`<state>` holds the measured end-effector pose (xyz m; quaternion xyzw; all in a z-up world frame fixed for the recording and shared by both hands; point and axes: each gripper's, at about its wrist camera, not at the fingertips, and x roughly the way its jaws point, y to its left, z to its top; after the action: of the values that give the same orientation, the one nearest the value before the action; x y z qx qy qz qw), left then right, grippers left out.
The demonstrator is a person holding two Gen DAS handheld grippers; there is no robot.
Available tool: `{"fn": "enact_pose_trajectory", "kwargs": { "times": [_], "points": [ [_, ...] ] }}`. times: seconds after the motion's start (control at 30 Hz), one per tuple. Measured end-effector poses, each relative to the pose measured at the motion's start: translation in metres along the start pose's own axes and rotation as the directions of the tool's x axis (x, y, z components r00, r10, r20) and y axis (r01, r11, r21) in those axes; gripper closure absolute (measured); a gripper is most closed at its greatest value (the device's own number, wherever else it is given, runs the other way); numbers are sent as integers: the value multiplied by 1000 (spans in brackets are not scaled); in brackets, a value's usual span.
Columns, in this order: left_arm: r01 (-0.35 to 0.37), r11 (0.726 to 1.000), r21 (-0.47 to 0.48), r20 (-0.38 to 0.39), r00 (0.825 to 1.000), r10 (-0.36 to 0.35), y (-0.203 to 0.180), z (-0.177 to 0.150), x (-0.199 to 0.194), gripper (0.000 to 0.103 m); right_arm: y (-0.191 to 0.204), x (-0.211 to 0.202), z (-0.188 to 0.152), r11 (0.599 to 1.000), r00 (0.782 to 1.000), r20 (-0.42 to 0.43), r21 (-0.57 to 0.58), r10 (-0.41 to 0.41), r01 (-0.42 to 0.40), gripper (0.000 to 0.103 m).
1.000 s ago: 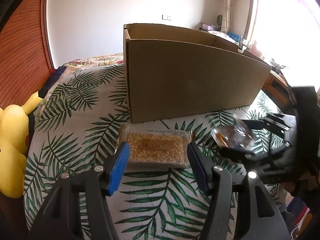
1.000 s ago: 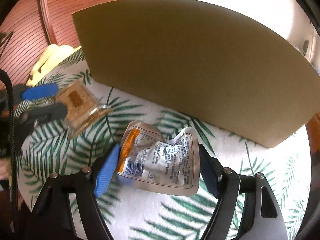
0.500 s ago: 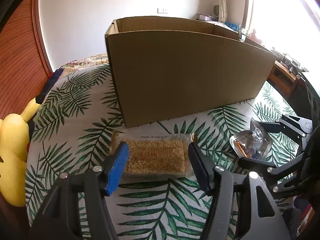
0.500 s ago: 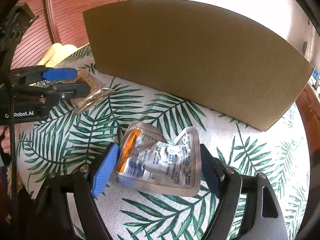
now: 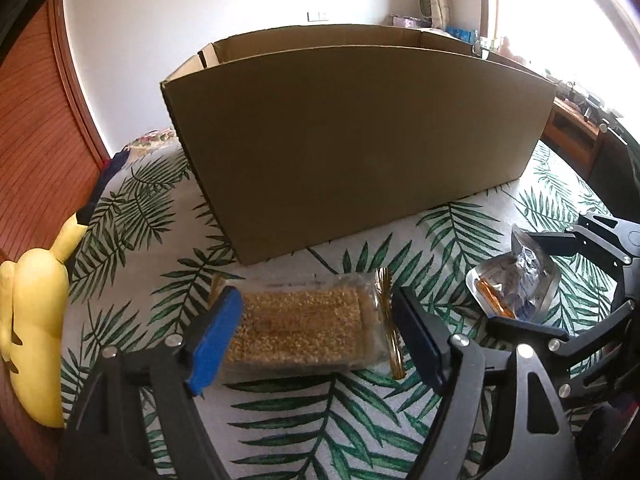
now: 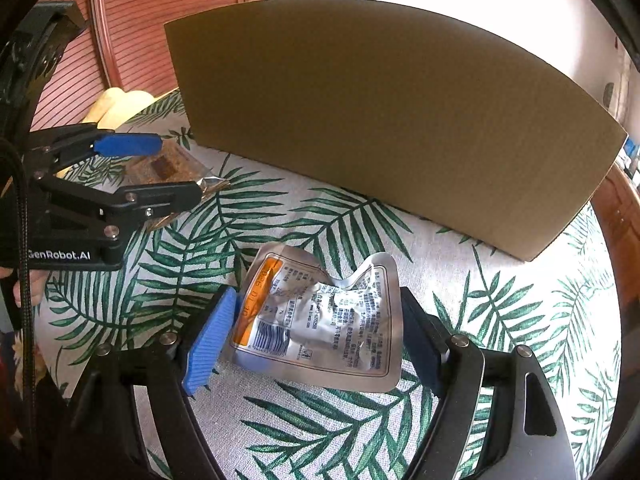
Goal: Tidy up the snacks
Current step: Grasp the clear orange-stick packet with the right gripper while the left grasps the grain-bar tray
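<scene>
My left gripper is shut on a clear packet of golden grain bar, held just above the leaf-print cloth; it also shows in the right wrist view. My right gripper is shut on a crumpled silver foil snack pouch with an orange stripe; this pouch also shows at the right in the left wrist view. A large open cardboard box stands just beyond both grippers, and its inside is hidden.
A yellow plush toy lies at the left edge of the cloth. A red-brown slatted wooden panel stands on the left. A wooden desk with small items stands far right by a bright window.
Both grippers have drawn back from the box and lifted a little, each still holding its packet. The box looks smaller and farther in both views.
</scene>
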<state>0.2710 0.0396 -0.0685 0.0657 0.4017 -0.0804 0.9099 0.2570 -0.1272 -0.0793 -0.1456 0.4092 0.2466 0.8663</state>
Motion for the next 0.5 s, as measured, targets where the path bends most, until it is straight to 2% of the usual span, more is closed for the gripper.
{"fn": "enact_pose_trajectory", "kwargs": {
  "times": [0.23,0.5],
  "points": [
    [-35,999,9,3,999,35,6,2,-3,25,-1,0,0,1000,1000,2,0,-2,2,22],
    [-25,1000,0,-27,999,25,16,2,1,25,0,0,0,1000,1000,2,0,-2,2,22]
  ]
}}
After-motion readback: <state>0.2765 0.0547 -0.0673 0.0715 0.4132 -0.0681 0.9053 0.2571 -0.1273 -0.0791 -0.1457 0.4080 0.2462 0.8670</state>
